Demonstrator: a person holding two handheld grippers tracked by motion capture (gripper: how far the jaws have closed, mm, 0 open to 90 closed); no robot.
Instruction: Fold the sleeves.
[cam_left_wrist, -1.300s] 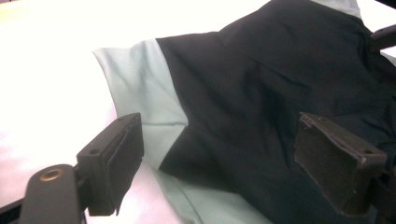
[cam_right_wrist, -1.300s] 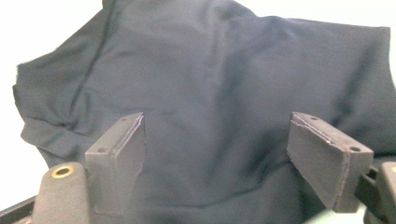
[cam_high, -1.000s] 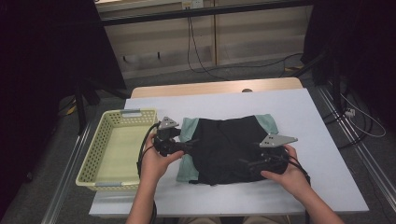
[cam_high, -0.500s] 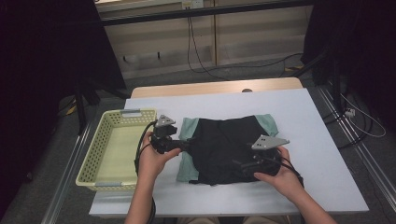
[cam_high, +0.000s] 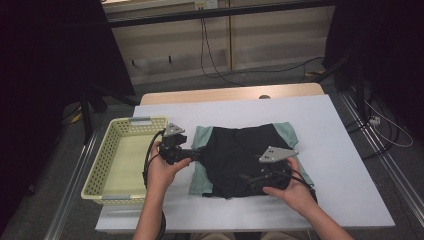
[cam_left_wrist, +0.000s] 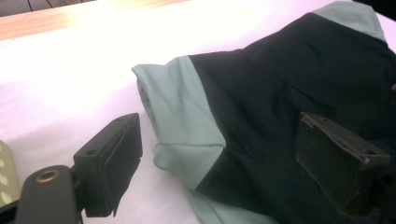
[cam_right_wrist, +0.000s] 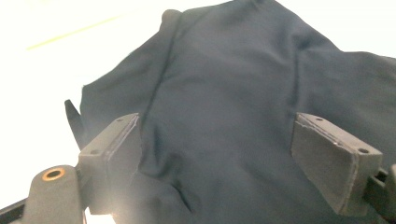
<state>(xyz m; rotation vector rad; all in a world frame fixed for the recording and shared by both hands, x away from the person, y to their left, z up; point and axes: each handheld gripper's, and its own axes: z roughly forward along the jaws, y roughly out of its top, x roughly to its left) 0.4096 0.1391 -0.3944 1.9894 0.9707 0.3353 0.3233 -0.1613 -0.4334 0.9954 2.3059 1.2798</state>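
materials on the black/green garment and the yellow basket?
Garment: soft matte fabric, likely a knit; it folds and creases, black body with pale green panels. Exact fibre can't be told.
Basket: looks like moulded plastic, pale yellow, slightly glossy; its walls are a regular perforated grid with a rigid rim.

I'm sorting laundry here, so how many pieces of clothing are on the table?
2: a black garment lying mid-table, and a pale green garment folded beneath it, showing at its left and right edges. More could be hidden underneath.
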